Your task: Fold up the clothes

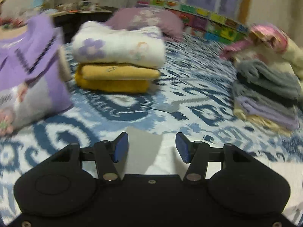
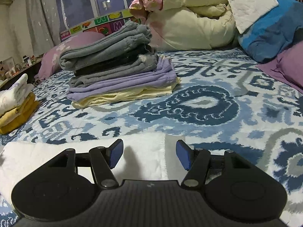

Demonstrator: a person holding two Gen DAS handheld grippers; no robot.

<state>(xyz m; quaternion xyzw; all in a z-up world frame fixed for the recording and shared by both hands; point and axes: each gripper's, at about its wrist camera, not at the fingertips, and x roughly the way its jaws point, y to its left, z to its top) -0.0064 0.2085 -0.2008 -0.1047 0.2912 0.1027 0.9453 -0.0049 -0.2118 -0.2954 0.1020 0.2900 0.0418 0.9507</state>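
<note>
A white cloth (image 2: 79, 157) lies flat on the blue patterned bedspread (image 2: 208, 104) right under both grippers; it also shows in the left wrist view (image 1: 162, 160). My left gripper (image 1: 151, 147) is open and empty just above the cloth. My right gripper (image 2: 149, 154) is open and empty over the cloth's right edge. A folded stack of grey, black, purple and cream clothes (image 2: 117, 66) sits ahead of the right gripper and shows at the right of the left wrist view (image 1: 265, 92). A folded white floral and yellow stack (image 1: 117, 66) sits ahead of the left gripper, also at the left of the right wrist view (image 2: 15, 104).
A purple printed garment (image 1: 32, 70) lies heaped at the left. A cream quilt (image 2: 189, 19) and a blue plush (image 2: 270, 30) are piled at the back right. A purple pillow (image 1: 145, 20) lies behind the white stack, another purple pillow (image 2: 287, 66) at the far right.
</note>
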